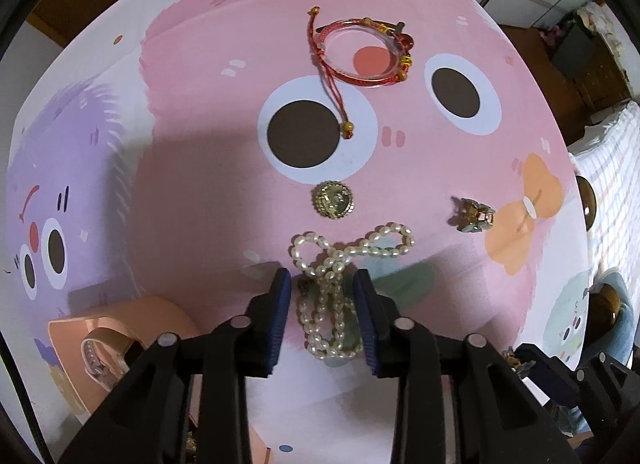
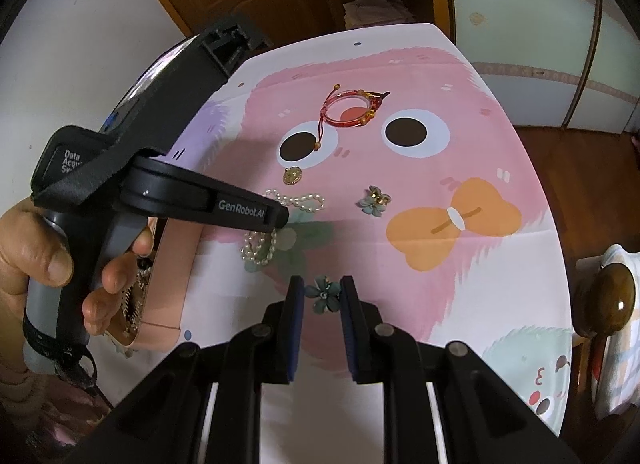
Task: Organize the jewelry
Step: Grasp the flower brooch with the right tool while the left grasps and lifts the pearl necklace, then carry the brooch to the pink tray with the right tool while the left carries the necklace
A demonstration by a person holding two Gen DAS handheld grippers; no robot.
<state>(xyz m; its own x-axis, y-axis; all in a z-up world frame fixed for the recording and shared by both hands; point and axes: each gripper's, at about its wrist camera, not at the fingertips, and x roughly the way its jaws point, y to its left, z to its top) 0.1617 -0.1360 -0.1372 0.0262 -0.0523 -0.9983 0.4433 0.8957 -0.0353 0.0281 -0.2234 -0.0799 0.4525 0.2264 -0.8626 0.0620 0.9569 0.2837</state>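
Observation:
A white pearl necklace (image 1: 332,276) lies looped on the pink cartoon tablecloth (image 1: 208,167). My left gripper (image 1: 322,284) is open, its blue-padded fingers on either side of the necklace, not closed on it. My right gripper (image 2: 322,292) is open around a teal flower earring (image 2: 323,292) lying on the cloth. A second flower earring (image 2: 375,199), a gold medallion (image 1: 333,199) and a red cord bracelet on a clear bangle (image 1: 360,53) lie farther out. A pink jewelry box (image 1: 116,338) stands at the left with jewelry inside.
The table edge curves away on the right, with a wooden knob (image 2: 612,300) and a bed beyond it. My left hand and its gripper body (image 2: 160,183) fill the left of the right wrist view, above the pink box (image 2: 168,292).

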